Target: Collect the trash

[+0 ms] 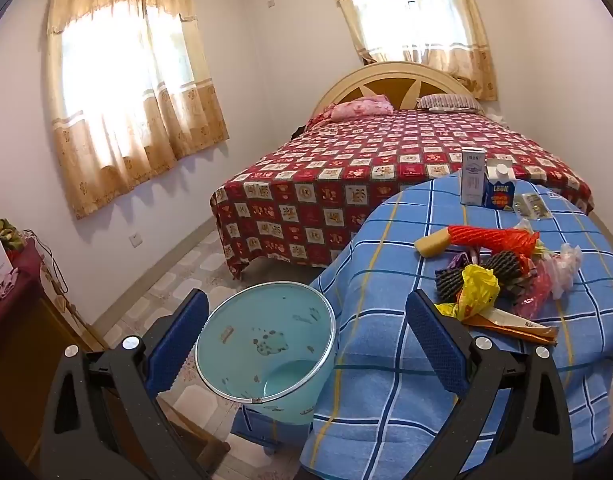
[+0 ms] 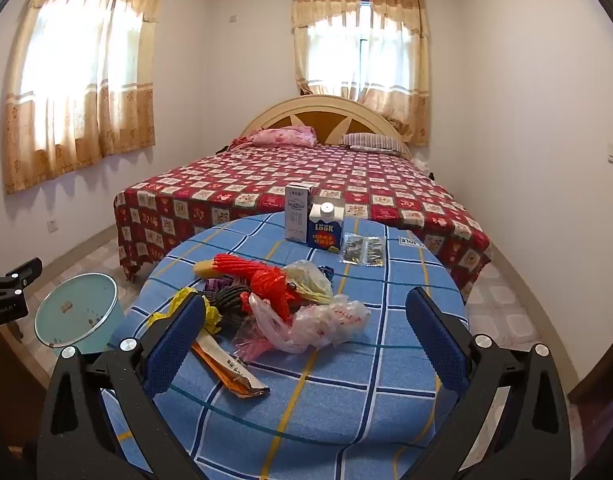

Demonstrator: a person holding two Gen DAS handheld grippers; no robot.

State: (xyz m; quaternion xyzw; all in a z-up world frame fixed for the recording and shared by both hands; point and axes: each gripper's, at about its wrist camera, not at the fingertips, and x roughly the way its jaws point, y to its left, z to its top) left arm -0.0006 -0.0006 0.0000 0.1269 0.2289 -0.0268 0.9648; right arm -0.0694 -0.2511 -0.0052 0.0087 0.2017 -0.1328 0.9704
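A heap of trash lies on the round table with the blue checked cloth [image 2: 330,392]: red netting [image 2: 262,278], clear plastic bags [image 2: 326,322], a yellow bag [image 1: 476,288], dark foam net [image 1: 502,268] and an orange-and-white wrapper [image 2: 226,368]. A pale blue bin [image 1: 262,340] stands on the floor left of the table, tilted toward the left wrist camera and nearly empty. My left gripper [image 1: 306,338] hangs open over the bin's rim and the table's edge. My right gripper [image 2: 306,336] is open just short of the heap, nothing between its fingers.
Two cartons [image 2: 312,222] and a clear packet [image 2: 362,250] stand at the table's far side. Beyond it is a bed with a red patterned cover [image 2: 290,184]. A wooden cabinet [image 1: 22,320] sits to the left. The left gripper's body [image 2: 10,292] shows at the right view's edge.
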